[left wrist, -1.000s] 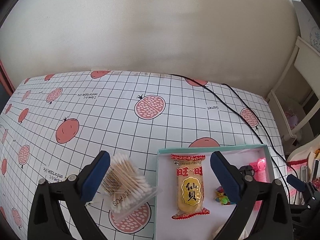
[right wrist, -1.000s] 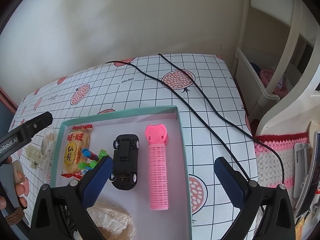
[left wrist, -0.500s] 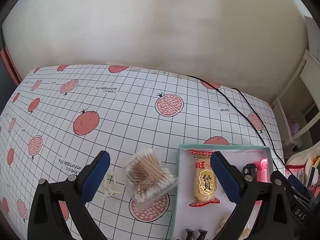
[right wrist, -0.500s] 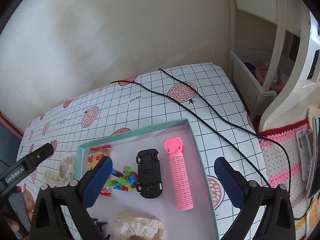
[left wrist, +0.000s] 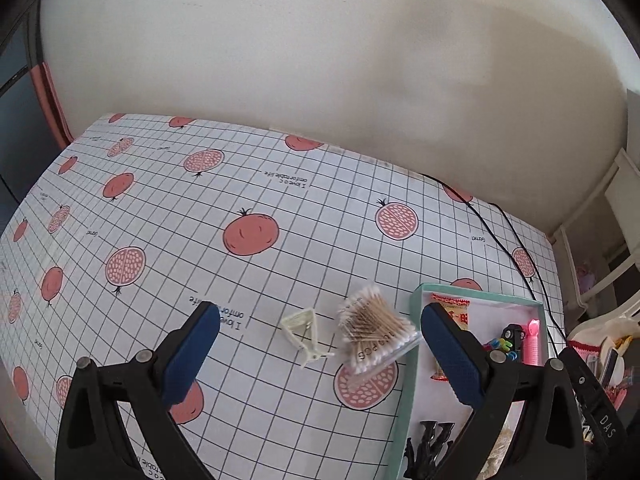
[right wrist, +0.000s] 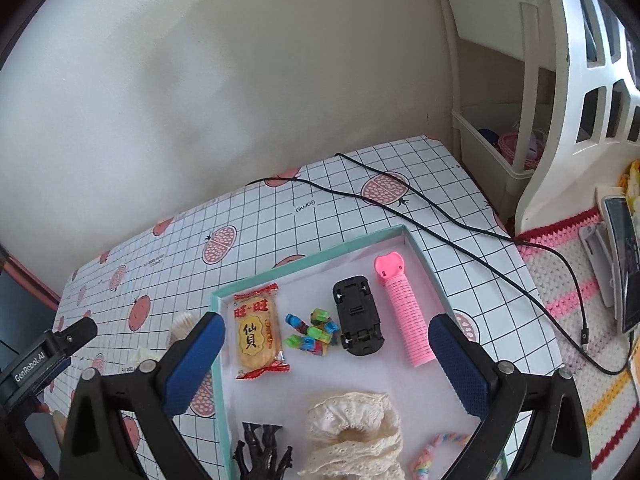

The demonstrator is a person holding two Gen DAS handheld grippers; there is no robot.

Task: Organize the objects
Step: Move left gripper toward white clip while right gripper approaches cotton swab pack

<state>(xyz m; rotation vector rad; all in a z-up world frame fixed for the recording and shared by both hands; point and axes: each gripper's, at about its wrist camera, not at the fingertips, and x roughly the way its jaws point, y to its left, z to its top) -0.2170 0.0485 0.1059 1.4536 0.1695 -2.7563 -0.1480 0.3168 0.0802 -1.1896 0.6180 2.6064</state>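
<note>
In the left wrist view, the left gripper is spread wide and holds nothing; it hangs above the checked tablecloth. Between its fingers, at about 12 o'clock from the camera, two things lie outside the box: first a cream hair clip, and just beside it at 3 o'clock a clear packet of cotton swabs. The packet lies just beside the left wall of the teal box, but I cannot tell if it touches. Going further right, in the right wrist view, the right gripper is also wide apart and empty, above the box. Inside are, from 9 o'clock to 3 o'clock, a rice cracker packet, some small coloured clips, a black toy car lying upside down, and a pink hair roller. Near the camera, at 6 o'clock, are a black claw clip, a lace scrunchie and a pastel braided band. I judge that the work is nearly finished: only the clip and the swabs remain on the cloth. The next move probably asks the left gripper to come down over one of them, close gently, and carry it toward 3 o'clock over the wall. The thin packet may slip, so the grip should take its middle.
</note>
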